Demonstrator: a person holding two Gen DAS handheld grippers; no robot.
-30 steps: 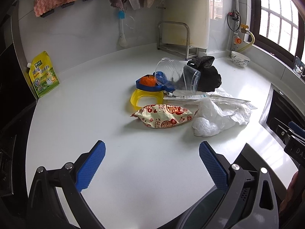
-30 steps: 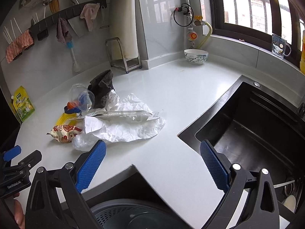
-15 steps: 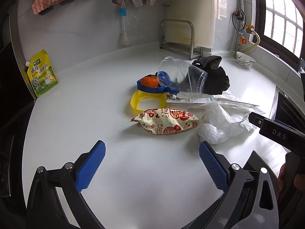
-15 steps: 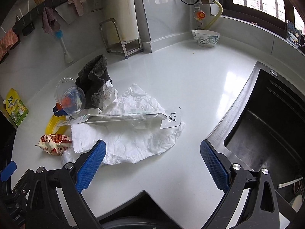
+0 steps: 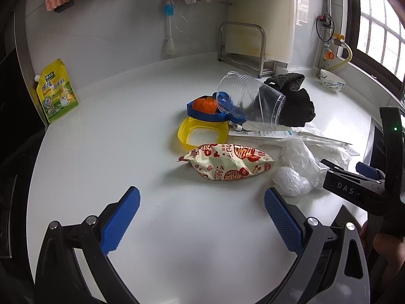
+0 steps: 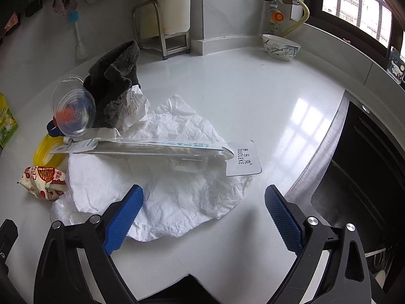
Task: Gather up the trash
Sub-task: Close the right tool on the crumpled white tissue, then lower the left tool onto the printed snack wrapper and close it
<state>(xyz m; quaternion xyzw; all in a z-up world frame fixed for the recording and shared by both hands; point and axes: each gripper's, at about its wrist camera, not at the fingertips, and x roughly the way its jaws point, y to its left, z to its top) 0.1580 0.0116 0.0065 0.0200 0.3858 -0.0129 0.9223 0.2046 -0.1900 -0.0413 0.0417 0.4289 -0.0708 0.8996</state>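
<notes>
**A:** Which step is in hand?

**B:** The reach for the first piece, I judge. The right tool hovers over the near edge of the crumpled white plastic bag on the counter. Its jaws are closing, yet nothing is pinched: the left pad sits above the bag's edge, the right pad over bare counter.

**A:** And the left tool?

**B:** The left tool is released, jaws wide, empty, over bare counter short of the snack packet.

**A:** What does the next move call for?

**B:** Dropping the right tool lower so that both pads straddle a raised fold of the bag, then clenching. The film is thin and lies flat, so a shallow pinch may slip. The long clear blister pack with its white label rests across the bag, so it will likely slide or come along when the bag lifts.

**A:** How does the rest of the trash look?

**B:** It lies in one heap. A clear plastic cup lies on its side against a dark grey cloth. Beside it a blue lid holds what looks like orange peel, though the fisheye makes that hard to tell. A yellow lid lies just in front, touching the snack packet. No bin shows clearly in either view.
</notes>
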